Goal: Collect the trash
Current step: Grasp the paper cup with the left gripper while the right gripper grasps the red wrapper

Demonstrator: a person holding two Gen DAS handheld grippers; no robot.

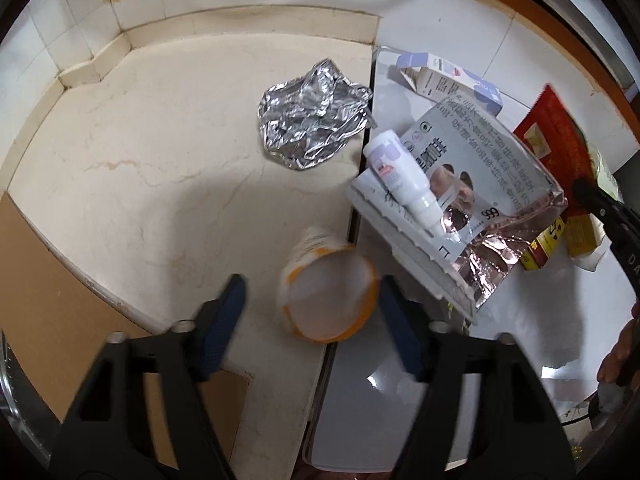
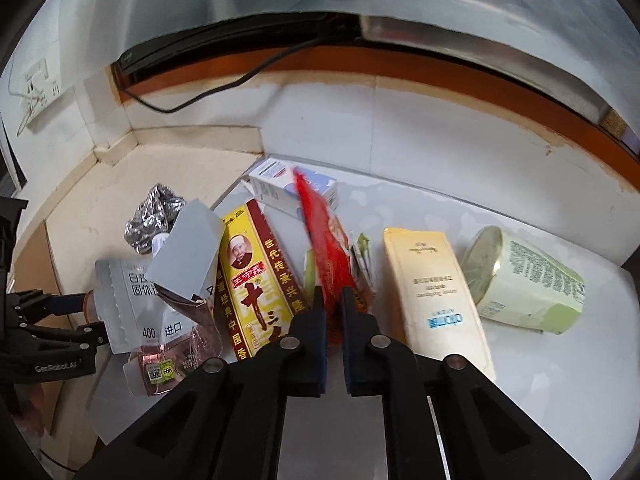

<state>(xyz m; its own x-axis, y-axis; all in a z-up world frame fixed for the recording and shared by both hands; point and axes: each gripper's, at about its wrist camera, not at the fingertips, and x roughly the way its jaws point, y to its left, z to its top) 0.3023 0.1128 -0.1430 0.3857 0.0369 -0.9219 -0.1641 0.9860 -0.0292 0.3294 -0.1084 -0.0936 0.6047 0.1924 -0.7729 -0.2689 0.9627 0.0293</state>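
While the right claw (image 2: 331,300) pinches it, the red packet (image 2: 320,232) stands crumpled.

A home kitchen: cream stone counter (image 1: 160,184), tiled wall (image 2: 440,128) behind it, steel range hood (image 2: 320,4) overhead.

Ahead of my left jaws runs a cream, marble-veined tabletop (image 1: 160,168) with a raised lip where it meets the white tiled wall (image 1: 52,40); to their right it gives way to a glossy white surface (image 1: 532,320). Beyond my right jaws I see an orange-brown trim band (image 2: 460,76), a black cable (image 2: 224,88) trailing down the wall, and a wall socket (image 2: 40,80) far left.
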